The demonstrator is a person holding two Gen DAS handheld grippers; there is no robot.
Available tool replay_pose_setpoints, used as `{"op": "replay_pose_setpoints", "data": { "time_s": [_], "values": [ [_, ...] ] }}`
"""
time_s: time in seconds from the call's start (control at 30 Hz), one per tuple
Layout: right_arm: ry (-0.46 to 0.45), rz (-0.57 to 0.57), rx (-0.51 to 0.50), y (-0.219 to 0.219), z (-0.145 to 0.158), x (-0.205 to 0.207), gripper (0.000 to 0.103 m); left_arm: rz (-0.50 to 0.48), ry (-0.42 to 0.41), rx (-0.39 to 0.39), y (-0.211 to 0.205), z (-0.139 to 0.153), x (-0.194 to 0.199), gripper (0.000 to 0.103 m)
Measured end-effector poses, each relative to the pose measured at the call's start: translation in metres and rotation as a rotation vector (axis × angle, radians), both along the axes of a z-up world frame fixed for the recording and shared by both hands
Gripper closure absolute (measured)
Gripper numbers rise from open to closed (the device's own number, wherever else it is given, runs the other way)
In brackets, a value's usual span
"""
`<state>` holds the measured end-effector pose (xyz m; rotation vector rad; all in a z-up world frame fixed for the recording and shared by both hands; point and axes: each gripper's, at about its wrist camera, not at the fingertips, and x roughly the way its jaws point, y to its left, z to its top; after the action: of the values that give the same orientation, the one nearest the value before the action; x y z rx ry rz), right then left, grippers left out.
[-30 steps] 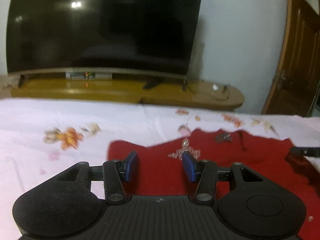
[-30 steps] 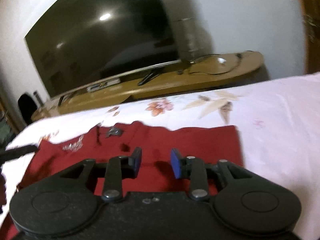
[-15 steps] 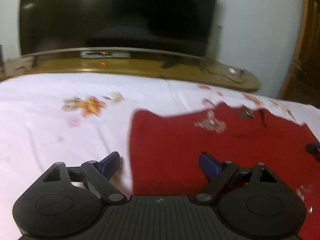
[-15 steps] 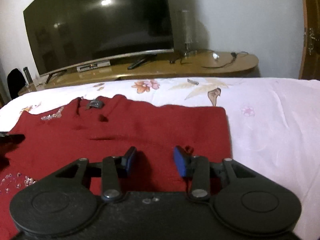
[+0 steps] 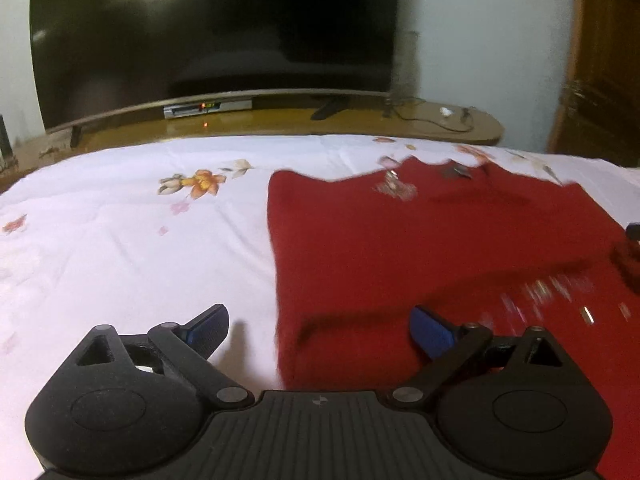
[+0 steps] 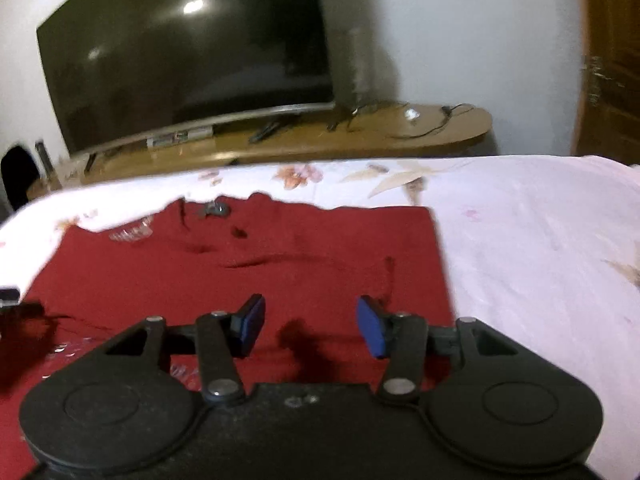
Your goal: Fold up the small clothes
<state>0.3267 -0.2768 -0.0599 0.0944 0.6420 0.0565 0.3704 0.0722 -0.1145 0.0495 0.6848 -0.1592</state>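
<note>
No text, label, brand or number can be read in either view. The set-top box (image 5: 208,108) under the television (image 5: 212,36) shows small red and green lights on its front, too blurred to read as digits. The silvery decoration (image 5: 394,188) on the red garment (image 5: 420,248) forms no legible letters.

The red garment (image 5: 420,248) lies spread flat on the floral bedsheet (image 5: 120,248) — sparkly trim, slightly wrinkled.
</note>
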Motion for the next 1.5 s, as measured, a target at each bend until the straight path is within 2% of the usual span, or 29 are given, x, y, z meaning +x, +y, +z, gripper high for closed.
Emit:
{"op": "replay_pose_setpoints", "data": {
  "time_s": [0.07, 0.17, 0.3, 0.47, 0.57, 0.63, 0.67, 0.73, 0.83, 0.97, 1.07, 1.13, 1.23, 1.4, 1.43, 1.47, 1.5],
  "values": [
    [0.003, -0.017, 0.017, -0.009, 0.004, -0.03, 0.051, -0.017, 0.039, -0.007, 0.006, -0.005, -0.03, 0.007],
    [0.074, -0.093, 0.066, -0.03, -0.003, -0.07, 0.052, -0.029, 0.074, -0.058, 0.012, -0.015, -0.065, 0.007],
    [0.13, -0.18, 0.197, -0.055, -0.009, -0.137, 0.052, -0.082, 0.093, -0.065, 0.006, -0.015, -0.116, 0.007],
    [0.2, -0.21, 0.301, -0.066, -0.021, -0.192, 0.052, -0.107, 0.141, -0.094, 0.002, -0.012, -0.174, 0.013],
    [0.225, -0.197, 0.381, -0.068, -0.029, -0.218, 0.052, -0.102, 0.17, -0.169, 0.005, -0.01, -0.206, 0.016],
    [0.228, -0.183, 0.449, -0.07, -0.031, -0.232, 0.052, -0.08, 0.19, -0.265, 0.012, -0.011, -0.223, 0.016],
    [0.232, -0.175, 0.484, -0.071, -0.033, -0.238, 0.052, -0.073, 0.203, -0.338, 0.016, -0.011, -0.231, 0.016],
    [0.249, -0.142, 0.56, -0.069, -0.038, -0.251, 0.052, -0.051, 0.23, -0.464, 0.023, -0.017, -0.24, 0.016],
    [0.25, -0.098, 0.602, -0.062, -0.043, -0.267, 0.052, 0.002, 0.238, -0.628, 0.033, -0.027, -0.25, 0.017],
    [0.229, -0.06, 0.662, -0.053, -0.051, -0.275, 0.058, 0.058, 0.259, -0.716, 0.042, -0.035, -0.249, 0.037],
    [0.232, -0.052, 0.727, -0.056, -0.058, -0.275, 0.072, 0.053, 0.27, -0.739, 0.042, -0.039, -0.249, 0.038],
    [0.231, -0.048, 0.739, -0.059, -0.062, -0.276, 0.076, 0.06, 0.275, -0.758, 0.043, -0.04, -0.251, 0.037],
    [0.238, -0.046, 0.773, -0.066, -0.068, -0.275, 0.084, 0.058, 0.259, -0.79, 0.038, -0.044, -0.246, 0.023],
    [0.257, -0.022, 0.788, -0.072, -0.073, -0.266, 0.094, 0.054, 0.222, -0.762, 0.025, -0.043, -0.238, 0.024],
    [0.259, -0.021, 0.79, -0.073, -0.074, -0.267, 0.095, 0.055, 0.22, -0.752, 0.025, -0.042, -0.237, 0.035],
    [0.262, -0.018, 0.791, -0.073, -0.074, -0.266, 0.096, 0.065, 0.224, -0.725, 0.025, -0.043, -0.236, 0.058],
    [0.263, -0.014, 0.789, -0.073, -0.074, -0.265, 0.098, 0.083, 0.233, -0.701, 0.026, -0.045, -0.235, 0.071]
  ]
}}
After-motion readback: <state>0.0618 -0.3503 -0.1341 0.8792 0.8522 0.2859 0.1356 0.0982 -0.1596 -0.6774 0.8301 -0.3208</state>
